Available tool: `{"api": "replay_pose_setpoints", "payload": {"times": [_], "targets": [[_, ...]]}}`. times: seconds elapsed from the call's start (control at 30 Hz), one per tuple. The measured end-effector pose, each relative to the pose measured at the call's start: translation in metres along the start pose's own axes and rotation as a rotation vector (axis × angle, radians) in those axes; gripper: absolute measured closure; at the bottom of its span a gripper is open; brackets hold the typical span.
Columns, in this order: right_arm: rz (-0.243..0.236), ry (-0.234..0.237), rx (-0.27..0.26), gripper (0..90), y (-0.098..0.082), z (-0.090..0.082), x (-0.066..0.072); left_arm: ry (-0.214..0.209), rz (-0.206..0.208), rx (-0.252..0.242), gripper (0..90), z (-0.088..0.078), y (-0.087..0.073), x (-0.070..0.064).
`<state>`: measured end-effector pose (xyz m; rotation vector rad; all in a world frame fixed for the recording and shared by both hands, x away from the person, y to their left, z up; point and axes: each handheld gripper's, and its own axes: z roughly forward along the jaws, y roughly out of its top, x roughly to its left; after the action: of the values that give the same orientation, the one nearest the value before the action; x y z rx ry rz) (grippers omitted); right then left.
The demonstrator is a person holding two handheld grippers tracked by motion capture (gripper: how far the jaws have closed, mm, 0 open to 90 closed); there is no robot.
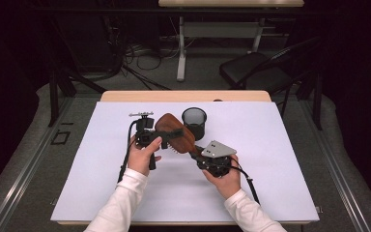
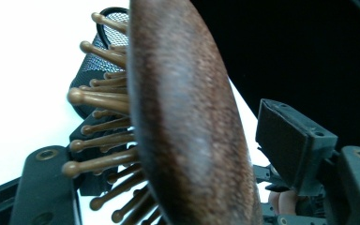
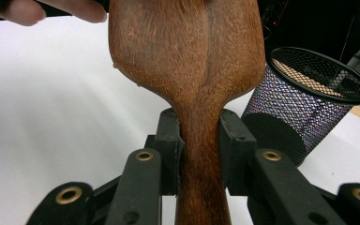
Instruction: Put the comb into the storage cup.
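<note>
Clamping the narrow wooden handle between its two black jaws, the right gripper (image 3: 201, 140) holds the hairbrush (image 1: 176, 133) firmly — in the right gripper view the pads press on both sides of the neck, just below where the head widens. That grip near the handle likely keeps the brush steady while the other end is taken.

The left gripper (image 1: 162, 140), at centre left of the high view, has its jaws around the brush head. In the left gripper view the dark oval back of the hairbrush stands edge-on down the middle of the frame, wooden bristles (image 2: 101, 140) pointing left over one jaw, while the right-hand pad stands clearly apart from the wood. So these jaws are open, with the head between them and not yet pinched; I judge this a handover or a two-ended hold being set up.

Just beyond the brush, near the centre of the high view, stands a black mesh cup (image 1: 194, 123), upright and empty as far as I can tell — a probable place for the brush.

Everything rests on a white sheet (image 1: 270, 164) covering a wooden table (image 1: 125, 95). Behind, in the dim upper part of the frame, are a black chair (image 1: 256, 70), another desk's legs (image 1: 181, 48) and loose cables on the floor.
</note>
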<state>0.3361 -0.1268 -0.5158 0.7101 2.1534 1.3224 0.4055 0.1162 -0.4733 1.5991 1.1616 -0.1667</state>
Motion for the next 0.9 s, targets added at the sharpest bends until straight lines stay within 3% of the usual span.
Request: {"api": "replay_pose_setpoints", "payload": {"times": [0.27,0.5,0.9], "targets": [[-0.009,-0.003,-0.004,72.2,-0.0011,0.0006,0.0009,-0.014,-0.028,-0.001,31.9,-0.0017,-0.0006,0.0032],[-0.015,-0.001,-0.003,72.2,-0.0024,0.0013,0.0024,-0.009,-0.028,0.012,33.3,-0.0024,0.0000,0.0044],[-0.019,0.002,-0.004,72.3,-0.0053,0.0025,0.0018,-0.026,-0.085,0.011,38.5,-0.0037,-0.0003,0.0075]]}}
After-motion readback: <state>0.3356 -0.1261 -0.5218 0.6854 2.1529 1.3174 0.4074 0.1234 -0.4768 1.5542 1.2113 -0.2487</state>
